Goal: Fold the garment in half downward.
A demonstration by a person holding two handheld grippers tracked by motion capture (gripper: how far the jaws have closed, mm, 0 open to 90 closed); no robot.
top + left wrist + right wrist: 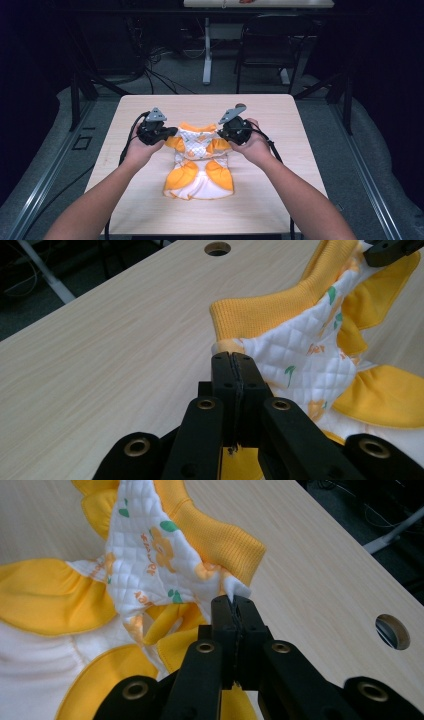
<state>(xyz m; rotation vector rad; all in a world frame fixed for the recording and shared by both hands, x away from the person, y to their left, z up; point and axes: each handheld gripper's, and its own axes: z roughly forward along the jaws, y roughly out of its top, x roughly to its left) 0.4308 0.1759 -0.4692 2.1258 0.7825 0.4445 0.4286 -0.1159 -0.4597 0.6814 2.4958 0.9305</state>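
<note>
A small quilted garment (199, 162), white with orange trim, is laid near the middle of the surface (125, 150), its ribbed collar end lifted toward the far edge. The left claw (233, 365) is clamped on the garment's upper corner at its own side; the right claw (233, 607) is pinched on the opposite upper corner, fabric seen between both sets of jaws. The garment is judged light, soft and floppy: sagging and folding are to be expected wherever it is unsupported, and thin cloth may slip from a shallow pinch. The thicker ribbed band (220, 535) beside each corner is judged the surest hold. Open bare wood is left on every side of the garment, most toward the far edge, where a cable hole (217, 248) is set. The near hem is kept well inside the near edge.
</note>
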